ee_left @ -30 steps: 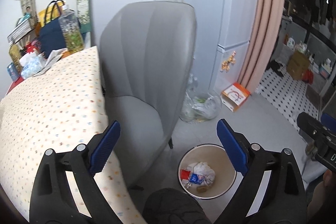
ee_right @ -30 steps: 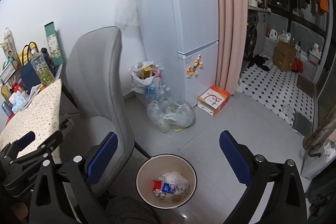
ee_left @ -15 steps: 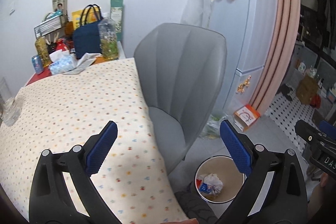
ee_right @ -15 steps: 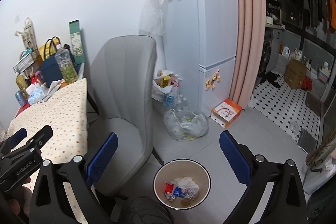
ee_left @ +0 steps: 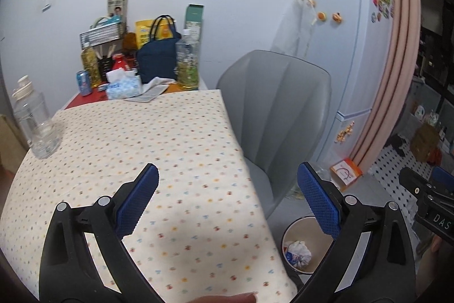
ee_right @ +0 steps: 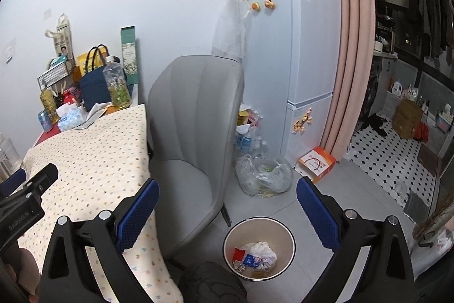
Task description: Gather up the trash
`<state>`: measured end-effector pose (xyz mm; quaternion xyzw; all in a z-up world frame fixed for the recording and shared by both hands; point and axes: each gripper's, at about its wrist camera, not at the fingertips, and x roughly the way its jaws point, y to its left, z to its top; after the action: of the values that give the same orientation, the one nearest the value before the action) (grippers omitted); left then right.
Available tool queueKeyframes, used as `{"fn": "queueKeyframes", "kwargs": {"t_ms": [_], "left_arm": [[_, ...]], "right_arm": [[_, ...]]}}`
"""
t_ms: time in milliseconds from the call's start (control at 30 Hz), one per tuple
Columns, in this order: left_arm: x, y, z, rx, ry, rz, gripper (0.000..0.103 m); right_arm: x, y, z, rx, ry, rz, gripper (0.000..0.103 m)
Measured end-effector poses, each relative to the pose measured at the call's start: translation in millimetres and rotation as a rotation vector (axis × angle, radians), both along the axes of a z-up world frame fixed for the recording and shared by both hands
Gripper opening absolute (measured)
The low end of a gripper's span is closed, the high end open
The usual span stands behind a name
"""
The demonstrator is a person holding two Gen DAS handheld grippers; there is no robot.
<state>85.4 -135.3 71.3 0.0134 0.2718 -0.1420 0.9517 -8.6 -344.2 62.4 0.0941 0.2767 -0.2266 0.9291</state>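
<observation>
A round white waste bin (ee_right: 286, 237) stands on the floor beside the grey chair; crumpled white, red and blue trash (ee_right: 256, 256) lies in it. The bin also shows in the left wrist view (ee_left: 293, 230). My left gripper (ee_left: 227, 198) is open and empty, held above the table with the dotted cloth (ee_left: 147, 149). My right gripper (ee_right: 227, 212) is open and empty, above the chair's seat edge and the bin. An empty clear bottle (ee_left: 34, 124) stands at the table's left edge.
The grey chair (ee_right: 195, 132) stands between table and white fridge (ee_right: 309, 53). Bags of bottles and plastic (ee_right: 264, 175) and an orange box (ee_right: 315, 163) lie on the floor by the fridge. Bottles, a can, a tissue pack and a navy bag (ee_left: 156, 58) crowd the table's far end.
Both grippers have risen and tilted up. The left view swung left from the bin onto the tabletop. The bin now sits lower in both views. Both stay open.
</observation>
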Motion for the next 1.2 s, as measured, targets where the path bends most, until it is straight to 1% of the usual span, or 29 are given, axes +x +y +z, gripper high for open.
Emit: {"fn": "queueKeyframes", "kwargs": {"t_ms": [300,533,733,933,1200], "left_arm": [[-19.0,35.7,11.1,-0.017,-0.028,0.058,0.097],[-32.2,64.3,17.2,-0.026,-0.041,0.113,0.097],[-41.2,79.9,18.3,-0.021,-0.05,0.142,0.097],[-47.3,92.4,15.2,0.002,-0.047,0.163,0.097],[-53.5,99.6,16.1,-0.009,-0.057,0.168,0.097]], "right_arm": [[-6.6,34.7,15.8,-0.039,-0.016,0.064,0.095],[-14.6,56.4,21.5,-0.05,-0.022,0.107,0.095],[-17.6,73.0,22.7,-0.056,-0.028,0.145,0.095],[-20.7,78.6,23.5,-0.054,-0.029,0.159,0.095],[-25.5,85.9,27.0,-0.069,-0.037,0.167,0.095]]}}
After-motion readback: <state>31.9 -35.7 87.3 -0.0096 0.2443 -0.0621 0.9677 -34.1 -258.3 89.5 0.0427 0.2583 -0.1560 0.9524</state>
